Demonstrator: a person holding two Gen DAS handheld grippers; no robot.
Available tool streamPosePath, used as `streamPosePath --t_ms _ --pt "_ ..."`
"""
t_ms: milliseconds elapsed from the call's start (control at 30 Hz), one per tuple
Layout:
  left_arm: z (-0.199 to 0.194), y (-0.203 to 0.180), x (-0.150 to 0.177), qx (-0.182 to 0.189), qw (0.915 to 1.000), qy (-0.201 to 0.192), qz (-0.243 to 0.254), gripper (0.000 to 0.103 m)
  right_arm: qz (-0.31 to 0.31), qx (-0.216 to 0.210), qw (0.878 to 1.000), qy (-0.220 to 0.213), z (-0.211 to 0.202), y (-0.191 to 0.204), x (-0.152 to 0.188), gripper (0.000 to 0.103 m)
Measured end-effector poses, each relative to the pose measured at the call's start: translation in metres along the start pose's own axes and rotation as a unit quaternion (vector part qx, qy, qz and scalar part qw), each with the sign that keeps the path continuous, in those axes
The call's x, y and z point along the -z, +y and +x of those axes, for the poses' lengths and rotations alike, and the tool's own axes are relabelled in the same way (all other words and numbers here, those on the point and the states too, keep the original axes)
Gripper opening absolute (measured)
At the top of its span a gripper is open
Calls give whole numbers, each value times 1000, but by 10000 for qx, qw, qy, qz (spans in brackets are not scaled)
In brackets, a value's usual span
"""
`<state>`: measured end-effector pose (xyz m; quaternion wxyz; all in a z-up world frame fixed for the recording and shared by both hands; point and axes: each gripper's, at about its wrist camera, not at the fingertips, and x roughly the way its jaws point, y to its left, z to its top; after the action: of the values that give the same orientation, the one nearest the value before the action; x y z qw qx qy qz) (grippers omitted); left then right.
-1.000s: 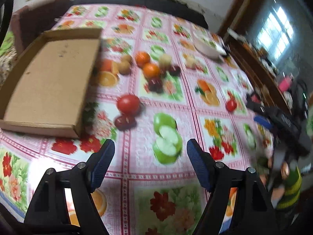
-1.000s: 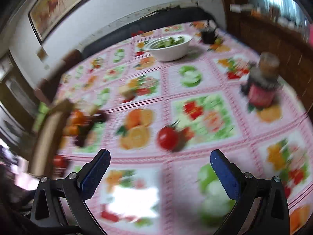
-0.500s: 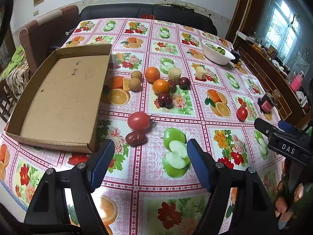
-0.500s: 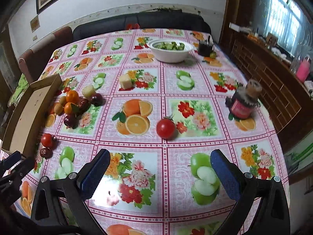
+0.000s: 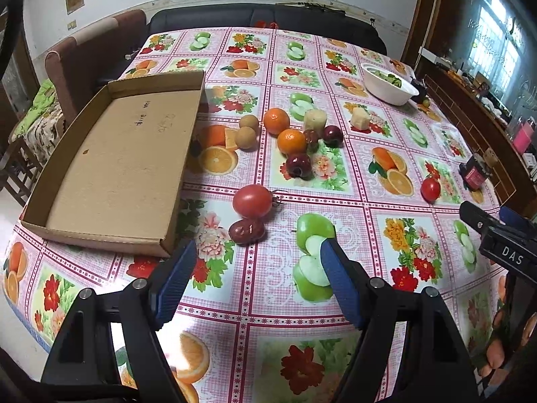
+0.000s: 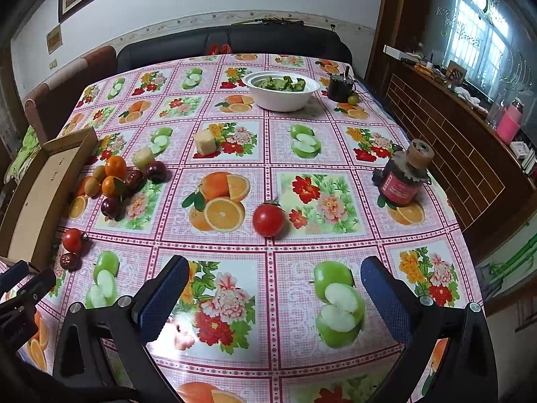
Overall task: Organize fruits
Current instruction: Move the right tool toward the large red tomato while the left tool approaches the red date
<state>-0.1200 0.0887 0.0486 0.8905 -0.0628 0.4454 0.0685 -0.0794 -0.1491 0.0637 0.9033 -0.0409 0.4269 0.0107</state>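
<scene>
Step in hand: nothing has been picked up; this looks like the approach before the first grasp, both tools held above the near edge of the surface (image 5: 255, 305).
Left tool (image 5: 258, 282): wide open, blue pads apart, nothing between them; it faces a red tomato (image 5: 252, 200) and, just in front of that and touching it, a dark red date-like fruit (image 5: 246, 231).
Right tool (image 6: 273, 302): also spread wide and empty; a second red tomato (image 6: 268, 219) sits alone ahead of it, well apart from the rest.
Cardboard tray (image 5: 114, 164): lies to the left on the surface, open and holding no fruit; I take it for the likely place to gather them.
Main cluster: two oranges (image 5: 291, 141), two small brownish round fruits (image 5: 246, 137), dark red plums (image 5: 298, 164) and pale peeled chunks (image 5: 315, 119), bunched just right of the tray.
Not part of it, I judge: the white bowl (image 5: 389, 87) of greens and the dark jar (image 6: 402, 181) on the right.
Next move, my guess: lower the left tool over the near tomato, straddle it without nudging the fruit beside it, and close gently, since a tomato bruises and rolls.
Risk: round fruit could roll off across the slick cloth.
</scene>
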Motion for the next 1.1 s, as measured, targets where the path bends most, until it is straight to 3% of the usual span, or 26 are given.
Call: streamPosePath --t_ms 367,533,967,1100 --pt "11 -1 3 9 9998 185 41 76 -63 63 10000 44 8 0 3 103" --pt "13 8 5 304 9992 266 -5 76 -83 8 10000 38 11 1 4 103" --pt "30 21 1 340 9984 444 -80 76 -183 -295 9993 159 22 10 6 101" --pt "38 21 -4 352 9982 477 -78 76 -37 -453 9987 234 30 0 6 96"
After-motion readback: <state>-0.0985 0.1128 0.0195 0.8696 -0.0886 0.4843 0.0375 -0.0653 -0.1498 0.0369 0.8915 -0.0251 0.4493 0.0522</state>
